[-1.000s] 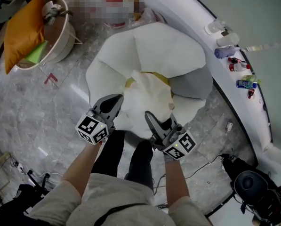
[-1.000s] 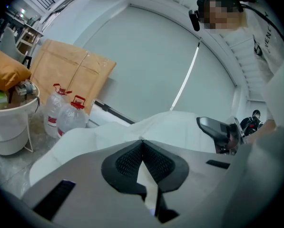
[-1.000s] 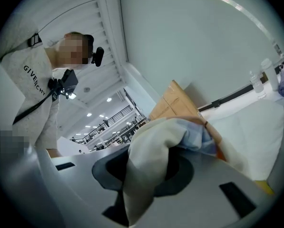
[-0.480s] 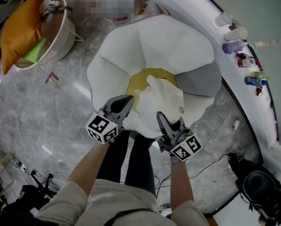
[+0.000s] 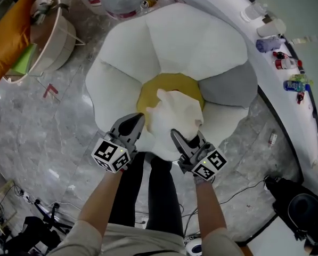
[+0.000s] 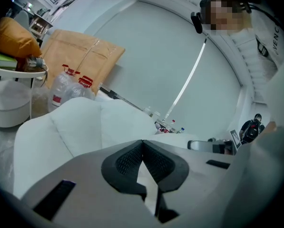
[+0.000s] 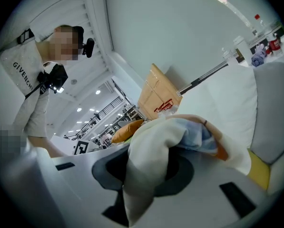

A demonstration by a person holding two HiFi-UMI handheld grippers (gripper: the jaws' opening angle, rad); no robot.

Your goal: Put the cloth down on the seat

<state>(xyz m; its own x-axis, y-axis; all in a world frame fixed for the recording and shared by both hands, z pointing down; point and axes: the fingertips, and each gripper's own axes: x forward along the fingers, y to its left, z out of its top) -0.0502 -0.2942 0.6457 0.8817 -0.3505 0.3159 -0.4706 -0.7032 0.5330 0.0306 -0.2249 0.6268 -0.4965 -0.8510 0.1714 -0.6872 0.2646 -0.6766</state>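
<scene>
- The grey marbled stone floor [image 5: 57, 137] fills the left and bottom of the head view. A broad bare stretch lies left of the seat, down to a tangle of cables in the lower left corner.
- The white flower-shaped padded seat [image 5: 196, 41] sits upper centre, with a round yellow middle [image 5: 172, 84] and one grey petal [image 5: 228, 87] on its right. Its upper white petals are bare. Its near edge meets the person's black-clad legs.
- The curved white ledge [image 5: 286, 116] sweeps down the right side. The grey petal's rim runs near its base, leaving only a narrow strip of floor there.
- The round white tub [image 5: 52, 41] stands at upper left, apart from the seat's left rim, with an orange cushion [image 5: 7, 36] leaning on its far side.
- The cream crumpled cloth [image 5: 174, 113] lies bunched over the lower part of the yellow middle, spilling onto the near white petal between the two grippers.
- The right gripper [image 5: 176, 136] pinches a fold of the cloth; the fabric bulges up over its pads.
- The left gripper [image 5: 133, 122] sits just beside the cloth's left edge, its tips pressed together. A pale sliver shows in the gap behind them; I cannot tell what it is.
- Small bottles [image 5: 292, 81] cluster on the ledge at upper right.
</scene>
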